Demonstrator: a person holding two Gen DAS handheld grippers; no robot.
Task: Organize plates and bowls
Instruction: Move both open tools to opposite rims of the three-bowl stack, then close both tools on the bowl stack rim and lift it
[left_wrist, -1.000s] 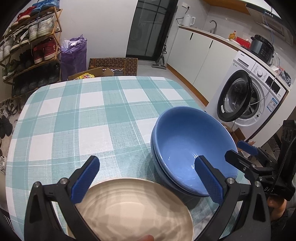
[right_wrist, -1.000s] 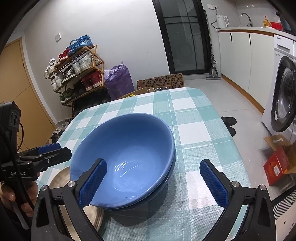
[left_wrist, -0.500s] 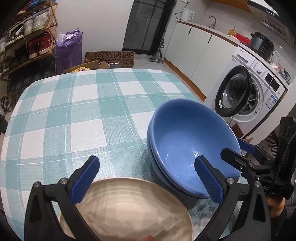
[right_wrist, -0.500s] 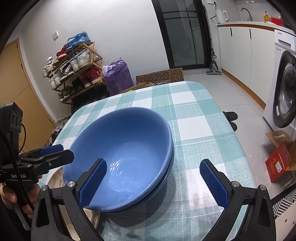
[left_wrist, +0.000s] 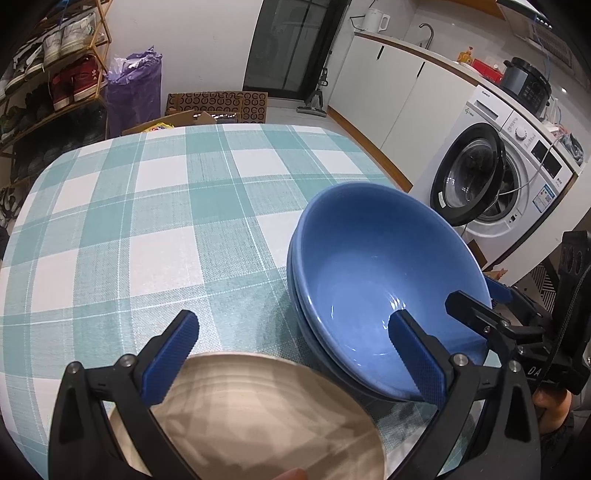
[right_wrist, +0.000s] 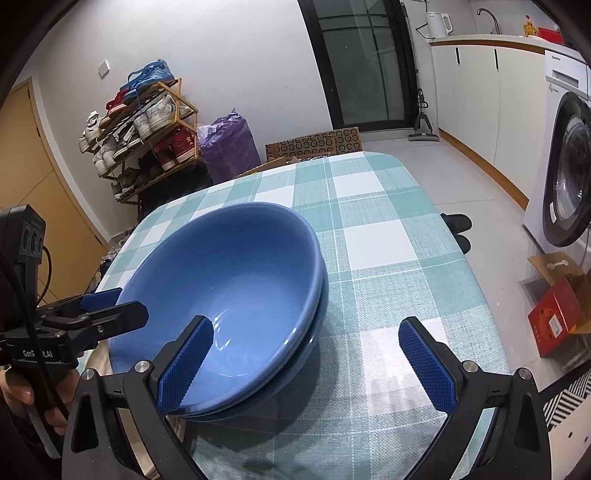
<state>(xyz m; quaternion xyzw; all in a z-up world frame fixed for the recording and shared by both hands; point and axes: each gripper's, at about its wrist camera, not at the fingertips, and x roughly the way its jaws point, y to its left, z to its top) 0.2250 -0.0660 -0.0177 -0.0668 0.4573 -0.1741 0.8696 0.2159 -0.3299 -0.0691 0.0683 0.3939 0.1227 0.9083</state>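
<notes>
Left wrist view: two nested blue bowls (left_wrist: 384, 291) are being shown beside a beige plate (left_wrist: 258, 417) on the checked surface (left_wrist: 129, 229). Both the left gripper (left_wrist: 295, 354) and right gripper (right_wrist: 306, 362) are being held wide, empty. Careless closing risks the bowls being knocked off the near edge.

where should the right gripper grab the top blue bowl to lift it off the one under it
Grip the rim of the top blue bowl at its near edge, one finger inside and one outside the thin wall. The right gripper is open, its left finger already over the bowl's inside. Come from the near side: the bowl is nested in a second blue bowl, so only the upper rim shows, and it is likely too wide to span.
</notes>
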